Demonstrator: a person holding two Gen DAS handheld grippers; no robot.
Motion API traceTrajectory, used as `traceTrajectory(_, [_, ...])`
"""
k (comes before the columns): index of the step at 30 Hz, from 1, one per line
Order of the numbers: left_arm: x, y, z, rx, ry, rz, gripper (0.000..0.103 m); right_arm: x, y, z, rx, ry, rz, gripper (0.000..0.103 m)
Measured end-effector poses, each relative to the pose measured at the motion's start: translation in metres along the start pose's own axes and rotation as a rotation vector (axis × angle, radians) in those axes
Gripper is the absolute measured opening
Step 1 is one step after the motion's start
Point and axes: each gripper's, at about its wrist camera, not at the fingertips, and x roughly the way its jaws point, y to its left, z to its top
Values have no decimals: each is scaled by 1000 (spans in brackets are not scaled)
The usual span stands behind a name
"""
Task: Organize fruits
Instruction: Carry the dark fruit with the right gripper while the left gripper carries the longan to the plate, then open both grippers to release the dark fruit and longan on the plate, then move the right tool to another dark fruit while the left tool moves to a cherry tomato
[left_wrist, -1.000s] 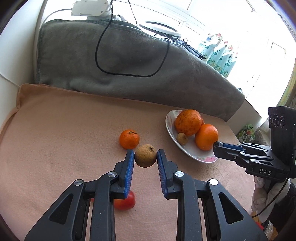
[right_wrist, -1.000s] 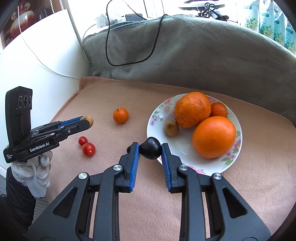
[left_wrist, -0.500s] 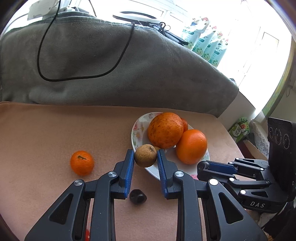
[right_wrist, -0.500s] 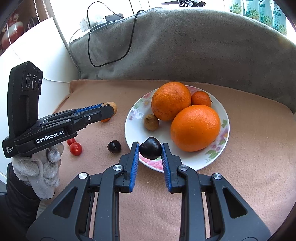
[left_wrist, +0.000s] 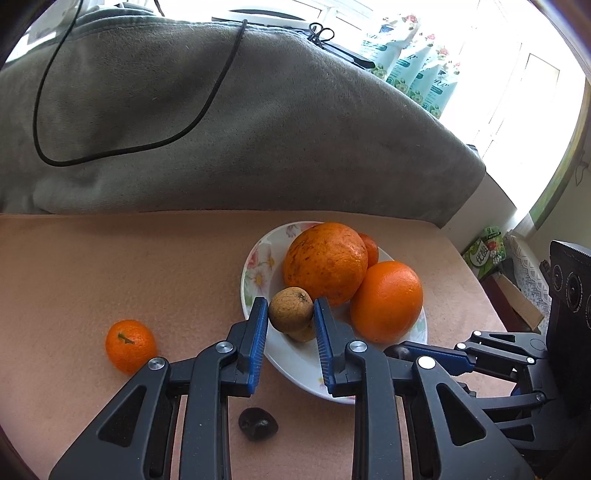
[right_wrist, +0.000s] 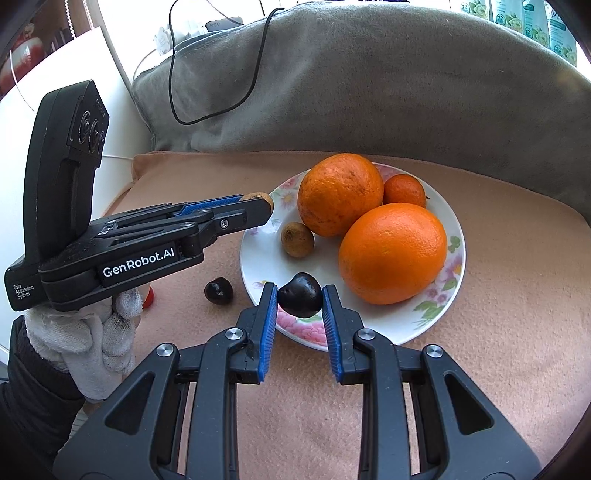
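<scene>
My left gripper (left_wrist: 290, 311) is shut on a small brown fruit (left_wrist: 290, 309) and holds it over the near left part of the floral plate (left_wrist: 255, 269). My right gripper (right_wrist: 299, 300) is shut on a dark fruit (right_wrist: 300, 300) over the plate's near rim (right_wrist: 402, 328). The plate holds two big oranges (right_wrist: 392, 253), a small tangerine (right_wrist: 404, 190) and another brown fruit (right_wrist: 297, 239). On the cloth lie a tangerine (left_wrist: 130, 345), a dark fruit (left_wrist: 257, 423) and a red tomato (right_wrist: 148, 296), mostly hidden behind the left hand.
The plate sits on a peach cloth (left_wrist: 110, 266). A grey blanket (left_wrist: 221, 129) with a black cable (left_wrist: 122, 149) rises behind it. Green bottles (left_wrist: 417, 70) stand by the window. The cloth's right edge drops off near boxes (left_wrist: 487, 251).
Both grippers have moved toward the plate with their fruits. The left one swung right from beside the loose tangerine to over the plate. The right one came over the plate's near rim.
</scene>
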Motion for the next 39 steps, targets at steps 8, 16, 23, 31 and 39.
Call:
traceTrajectory(8, [-2,-6,3,27,-10,8,37,0,3,0,-19,-1,-11,36])
traceTrajectory(16, [-5,-8,4,31,-12,23,73,-10,6,2,-31,-42,-6,77])
traceTrajectory(23, [-14,-5,7,13,-26,52,73,-15,9,3,-31,-59,7,81])
traceTrajectory(31, [-36,8,7,-16,-65,64,73,-26,8,3,6,-84,45,84])
traceTrajectory(39, [-74,34,2,-37,-119,109,73,-33,16,6,-1,-97,79,84])
